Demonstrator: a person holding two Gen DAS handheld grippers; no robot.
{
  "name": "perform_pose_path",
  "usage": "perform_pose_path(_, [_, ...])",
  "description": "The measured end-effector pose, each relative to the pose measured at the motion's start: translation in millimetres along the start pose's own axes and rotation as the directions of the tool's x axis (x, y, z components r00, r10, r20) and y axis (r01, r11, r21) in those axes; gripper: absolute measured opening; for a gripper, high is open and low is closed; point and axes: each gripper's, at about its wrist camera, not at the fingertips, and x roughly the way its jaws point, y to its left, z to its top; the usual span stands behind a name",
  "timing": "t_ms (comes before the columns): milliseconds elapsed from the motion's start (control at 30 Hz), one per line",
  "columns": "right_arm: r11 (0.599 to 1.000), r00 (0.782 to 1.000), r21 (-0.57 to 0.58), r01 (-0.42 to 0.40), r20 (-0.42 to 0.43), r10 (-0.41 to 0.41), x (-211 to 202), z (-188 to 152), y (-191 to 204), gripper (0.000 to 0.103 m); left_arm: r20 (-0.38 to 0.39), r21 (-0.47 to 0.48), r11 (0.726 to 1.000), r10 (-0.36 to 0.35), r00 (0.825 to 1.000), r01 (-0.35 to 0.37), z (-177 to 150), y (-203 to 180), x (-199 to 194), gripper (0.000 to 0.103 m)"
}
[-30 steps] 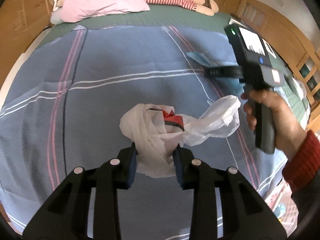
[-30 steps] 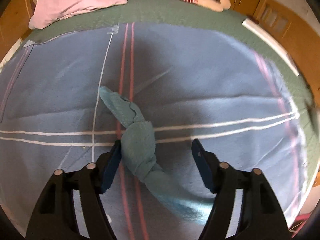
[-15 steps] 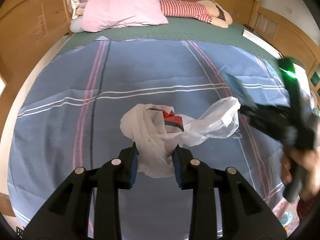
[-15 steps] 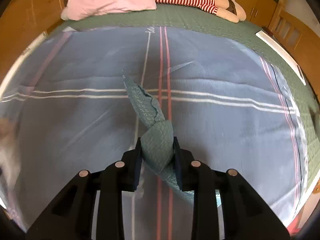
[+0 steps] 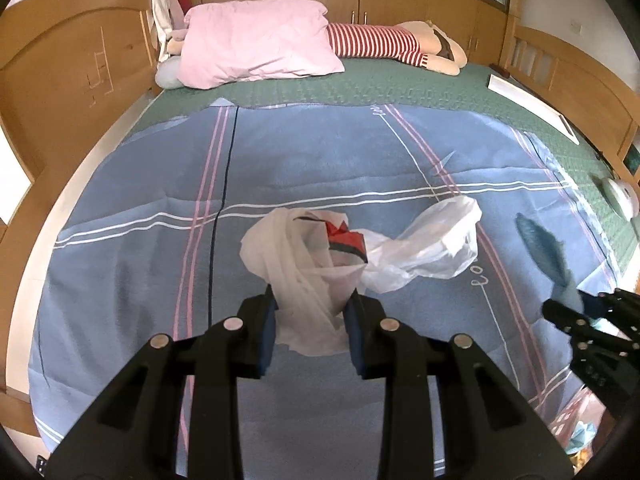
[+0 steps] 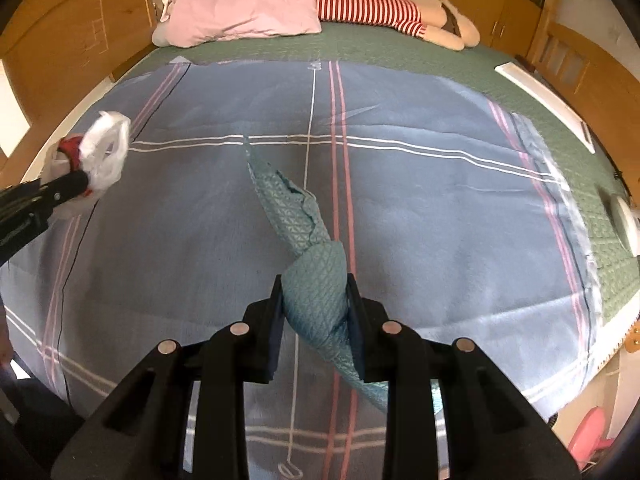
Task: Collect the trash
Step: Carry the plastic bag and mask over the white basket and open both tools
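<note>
the left gripper (image 5: 312,318) is pinching a white plastic bag (image 5: 320,264). its two fingers (image 5: 264,332) press on the bunched bottom of the bag from both sides. the bag is held up over the blue blanket (image 5: 160,200), above the part near the front edge of the bed. something red and dark (image 5: 346,236) shows inside the bag. one loose end of the bag sticks out to the right like a floppy ear.

the right gripper (image 6: 316,316) is pinching a teal paper napkin (image 6: 308,264). its fingers (image 6: 356,320) squeeze the fat, twisted middle of the napkin. one thin end points up and away, and the other end hangs down past the fingers. the napkin is also up over the blue blanket, near the front edge of the bed.

in the right wrist view the left gripper and its white bag sit off to the left side. in the left wrist view the right gripper and the napkin show at the right side, a bit blurry.

the blanket has pink and white stripes. it covers most of a green bed cover (image 6: 400,48). at the far edge of the bed lie a pink pillow (image 5: 256,40) and a doll in a red and white striped shirt (image 5: 372,42). a wooden bed frame (image 5: 72,68) runs around the sides.
</note>
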Motion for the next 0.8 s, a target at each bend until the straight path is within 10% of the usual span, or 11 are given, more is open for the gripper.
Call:
perform_pose_path(433, [0.998, 0.993, 0.053, -0.04, 0.114, 0.034, -90.4, -30.0, -30.5, 0.029, 0.2, 0.086, 0.996, -0.017, 0.98, 0.0, -22.0, -22.9, -78.3, 0.029])
perform_pose_path(800, [0.994, 0.997, 0.1, 0.036, 0.07, -0.043, -176.8, -144.8, -86.7, 0.029, 0.192, 0.172, 0.972, -0.193, 0.962, 0.161, -77.7, -98.7, -164.6, 0.029])
